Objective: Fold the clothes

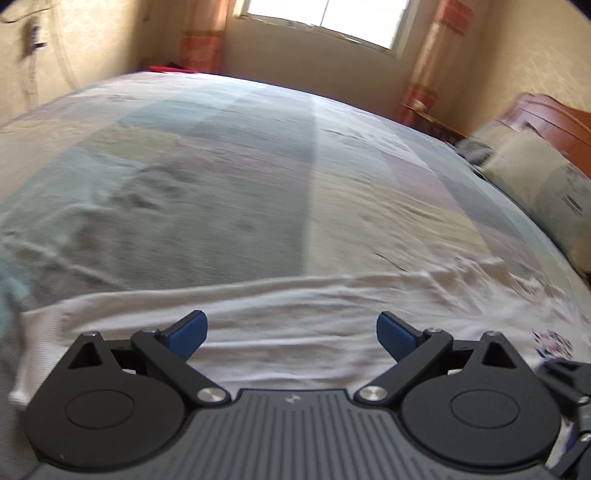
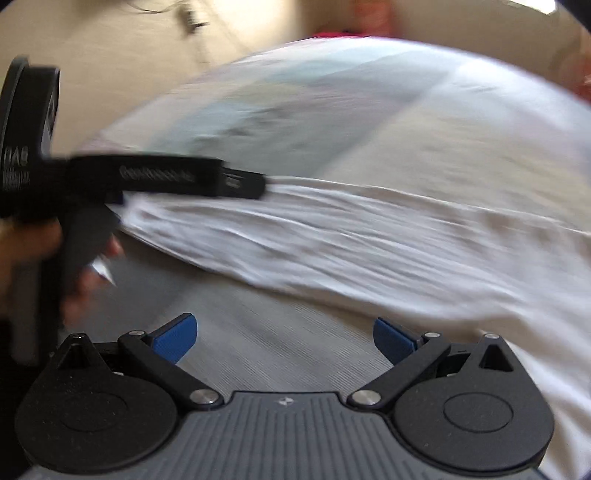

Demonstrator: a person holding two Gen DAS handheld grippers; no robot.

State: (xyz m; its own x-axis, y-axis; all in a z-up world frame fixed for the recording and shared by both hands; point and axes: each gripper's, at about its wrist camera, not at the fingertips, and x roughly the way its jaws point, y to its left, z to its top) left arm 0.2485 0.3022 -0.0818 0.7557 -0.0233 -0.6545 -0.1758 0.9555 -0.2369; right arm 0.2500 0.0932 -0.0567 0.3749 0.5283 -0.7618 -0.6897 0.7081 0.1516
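A white garment (image 1: 295, 314) lies wrinkled across the near part of the bed, with a small coloured print (image 1: 552, 343) at its right end. My left gripper (image 1: 291, 334) hovers just above it, open, its blue pads wide apart with nothing between them. In the blurred right wrist view the same white garment (image 2: 351, 240) stretches from left to right. My right gripper (image 2: 284, 338) is open over bare sheet just short of the garment's near edge. The left gripper's black body (image 2: 155, 179), held by a hand (image 2: 33, 254), is at the garment's left end.
The bed (image 1: 240, 184) is covered by a pastel patchwork sheet. Pillows (image 1: 535, 184) and a wooden headboard (image 1: 546, 114) stand at the right. A window (image 1: 325, 18) with orange curtains is at the far wall. The right gripper's black edge (image 1: 572, 387) shows at lower right.
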